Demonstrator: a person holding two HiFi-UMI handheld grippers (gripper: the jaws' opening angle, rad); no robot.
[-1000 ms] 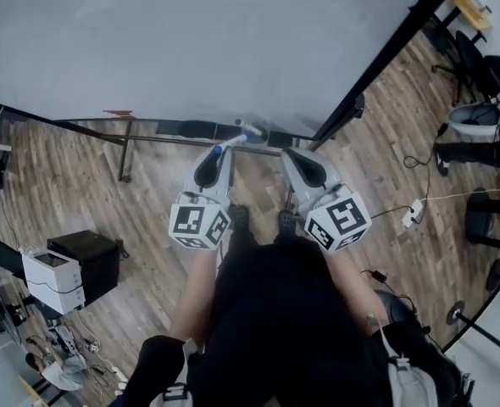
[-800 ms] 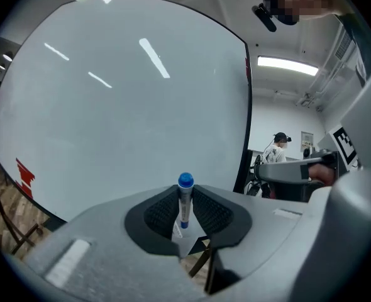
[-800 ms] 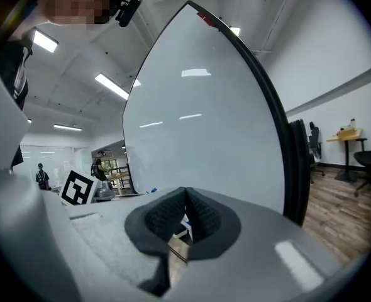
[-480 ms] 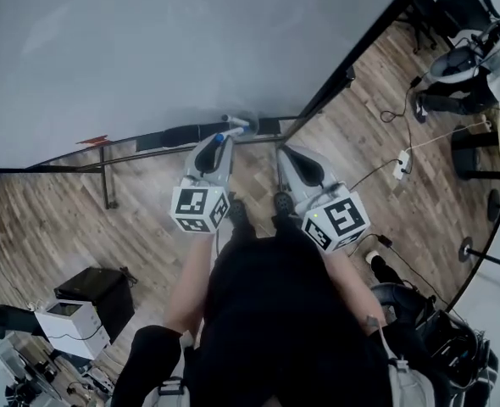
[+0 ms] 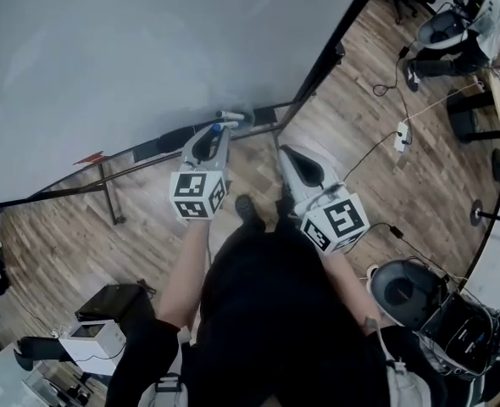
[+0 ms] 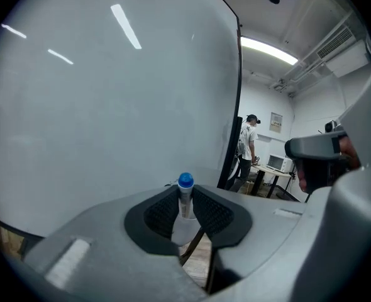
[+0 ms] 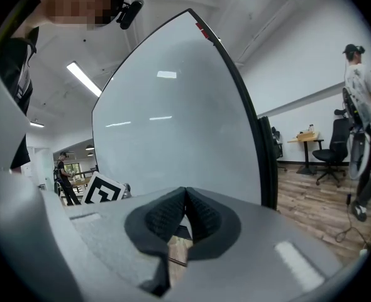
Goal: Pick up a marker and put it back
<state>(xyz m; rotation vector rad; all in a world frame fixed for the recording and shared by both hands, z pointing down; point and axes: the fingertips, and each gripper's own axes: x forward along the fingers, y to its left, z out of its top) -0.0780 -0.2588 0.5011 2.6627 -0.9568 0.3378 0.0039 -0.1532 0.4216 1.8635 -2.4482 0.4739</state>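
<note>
A white marker with a blue cap (image 6: pixel 185 194) stands upright between the black pads of my left gripper (image 6: pixel 185 207), which is shut on it. In the head view the left gripper (image 5: pixel 213 136) reaches toward the whiteboard's lower ledge, the marker's blue tip (image 5: pixel 217 129) showing at its nose. A second white marker (image 5: pixel 233 116) lies on the ledge just beyond. My right gripper (image 5: pixel 289 163) hangs lower and to the right, its jaws shut with nothing between them (image 7: pixel 185 216).
A large whiteboard (image 5: pixel 148 49) on a black-framed stand (image 5: pixel 318 70) fills the space ahead. Wooden floor lies below. A printer and black box (image 5: pixel 106 312) stand at the lower left, chairs and cables at the right. A person (image 6: pixel 246 146) stands far off.
The head view has swung, so the board's ledge now runs more steeply. My left gripper with the marker has risen closer to the ledge. The right gripper stays low.
</note>
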